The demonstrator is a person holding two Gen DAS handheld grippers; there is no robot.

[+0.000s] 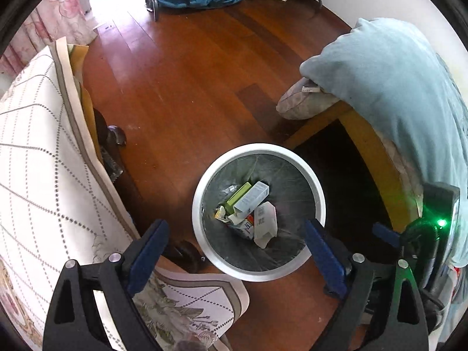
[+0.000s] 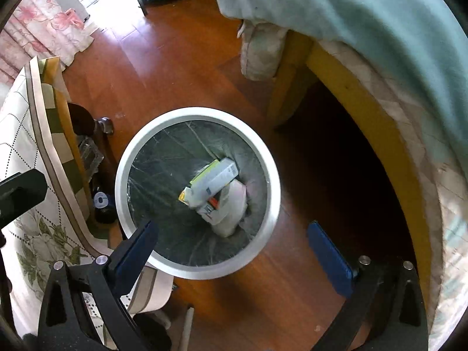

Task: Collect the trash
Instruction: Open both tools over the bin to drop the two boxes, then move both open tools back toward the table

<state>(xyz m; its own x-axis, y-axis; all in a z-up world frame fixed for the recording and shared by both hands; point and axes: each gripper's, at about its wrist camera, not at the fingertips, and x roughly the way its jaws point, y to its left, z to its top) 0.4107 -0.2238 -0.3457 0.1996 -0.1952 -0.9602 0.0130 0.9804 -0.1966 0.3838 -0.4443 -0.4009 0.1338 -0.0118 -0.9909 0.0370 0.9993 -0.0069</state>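
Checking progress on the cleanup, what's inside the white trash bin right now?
The trash bin holds a dark liner, a green box, white cartons and crumpled packaging; anything beneath that pile is hidden.

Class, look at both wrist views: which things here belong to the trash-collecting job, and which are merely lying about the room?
Part of the job:
- white bin with a dark liner
- discarded cartons inside it
- left gripper, open and empty
- right gripper, open and empty

Just lying about:
- light blue blanket on the bed
- patterned tablecloth
- floral curtain
- wooden floor
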